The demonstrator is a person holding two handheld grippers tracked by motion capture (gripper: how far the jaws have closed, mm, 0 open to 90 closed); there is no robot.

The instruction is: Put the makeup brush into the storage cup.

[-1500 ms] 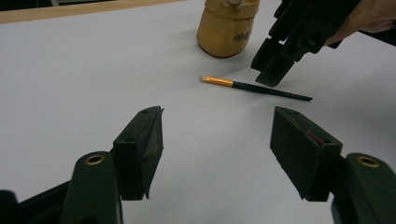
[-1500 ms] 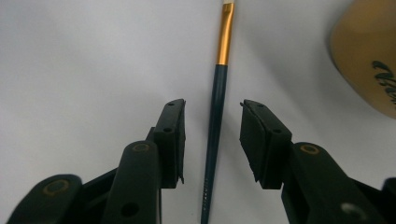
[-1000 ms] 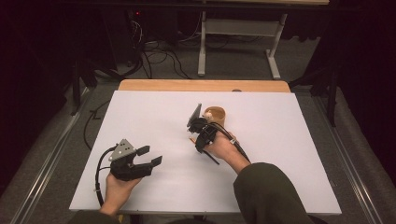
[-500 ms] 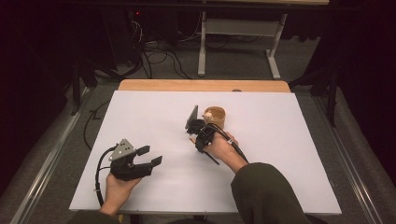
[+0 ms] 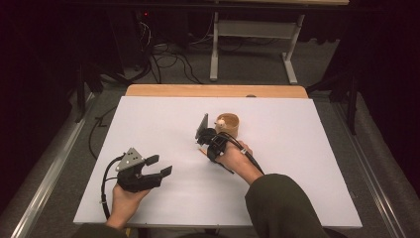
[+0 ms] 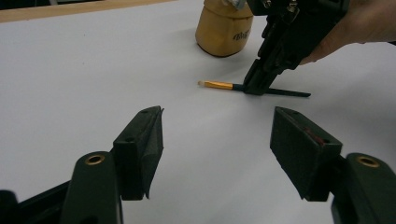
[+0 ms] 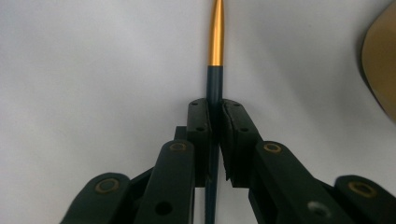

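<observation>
A person is working at a white table [image 5: 297,163] with a gripper in each hand. The right gripper [image 5: 204,140] is reaching down near the table's middle, its jaws pinched together on a thin brush [image 6: 219,85] with a dark handle and a gold ferrule. In the right gripper view the handle is running straight between the two jaws, with the gold part [image 7: 215,32] sticking out beyond them over the table. In the left gripper view the brush is lying low along the table, its gold end pointing left, and the right gripper is coming down on its dark handle. A small tan cup [image 5: 228,124] is standing just beyond the right gripper, on the far side, with something pale inside it. The left gripper [image 5: 157,166] is hovering well apart at the near left, its jaws spread wide and holding nothing, pointing toward the brush and cup.
</observation>
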